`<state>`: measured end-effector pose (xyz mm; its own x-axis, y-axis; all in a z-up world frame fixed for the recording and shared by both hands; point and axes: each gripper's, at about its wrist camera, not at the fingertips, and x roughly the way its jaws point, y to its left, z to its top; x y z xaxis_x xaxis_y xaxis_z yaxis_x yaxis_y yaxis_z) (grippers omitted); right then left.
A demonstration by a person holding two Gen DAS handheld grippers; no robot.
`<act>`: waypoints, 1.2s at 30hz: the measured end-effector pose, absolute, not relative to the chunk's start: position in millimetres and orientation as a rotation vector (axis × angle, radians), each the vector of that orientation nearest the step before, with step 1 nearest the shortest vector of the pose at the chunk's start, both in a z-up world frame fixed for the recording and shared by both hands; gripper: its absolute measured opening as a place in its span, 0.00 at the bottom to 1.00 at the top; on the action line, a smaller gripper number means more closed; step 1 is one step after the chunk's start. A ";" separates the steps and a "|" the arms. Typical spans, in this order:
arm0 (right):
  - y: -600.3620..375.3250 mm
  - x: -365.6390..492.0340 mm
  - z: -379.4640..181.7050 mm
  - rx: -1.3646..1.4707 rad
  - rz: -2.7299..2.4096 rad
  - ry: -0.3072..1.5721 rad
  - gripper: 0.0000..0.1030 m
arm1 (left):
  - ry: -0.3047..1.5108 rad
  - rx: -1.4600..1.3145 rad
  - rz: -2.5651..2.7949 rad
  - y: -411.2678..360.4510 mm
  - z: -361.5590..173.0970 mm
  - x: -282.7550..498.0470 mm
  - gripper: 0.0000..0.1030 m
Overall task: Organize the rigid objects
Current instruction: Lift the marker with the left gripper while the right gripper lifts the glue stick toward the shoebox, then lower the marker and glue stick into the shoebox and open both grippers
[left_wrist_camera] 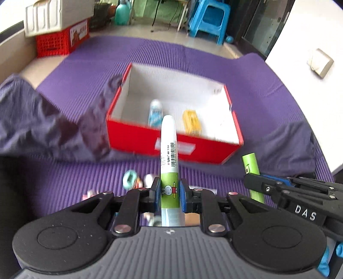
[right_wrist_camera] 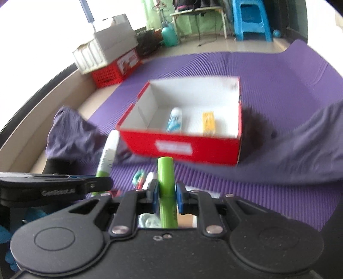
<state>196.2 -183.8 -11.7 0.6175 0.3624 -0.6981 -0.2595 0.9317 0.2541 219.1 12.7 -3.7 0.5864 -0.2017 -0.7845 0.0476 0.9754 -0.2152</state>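
My left gripper (left_wrist_camera: 170,191) is shut on a white and green glue stick (left_wrist_camera: 169,150) that points forward toward a red box (left_wrist_camera: 171,148) with a white inside. My right gripper (right_wrist_camera: 167,191) is shut on a plain green tube (right_wrist_camera: 165,171), which also shows at the right of the left wrist view as the green tube (left_wrist_camera: 250,165). The red box (right_wrist_camera: 180,148) holds a blue and white tube (right_wrist_camera: 174,121) and a yellow item (right_wrist_camera: 208,123). Both grippers hang above the purple mat (left_wrist_camera: 64,178), short of the box's near wall.
Small loose items (left_wrist_camera: 133,179) lie on the mat below the grippers. Dark purple cloth (left_wrist_camera: 42,128) is bunched left and right of the box. A red crate (left_wrist_camera: 55,43) with a white container stands far left; a blue stool (left_wrist_camera: 208,19) far back.
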 end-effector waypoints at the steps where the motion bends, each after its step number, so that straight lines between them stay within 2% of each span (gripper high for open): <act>1: -184.9 203.1 -8.1 0.136 0.353 0.823 0.15 | 0.923 -0.171 -0.145 12.5 0.4 226.1 0.17; 18: -180.1 321.4 -3.0 0.122 0.267 0.797 0.15 | 0.940 -0.063 -0.108 13.6 -3.3 349.0 0.17; 36: -152.7 411.1 -76.6 0.036 0.190 0.916 0.15 | 1.068 0.070 -0.066 7.2 -79.1 448.7 0.17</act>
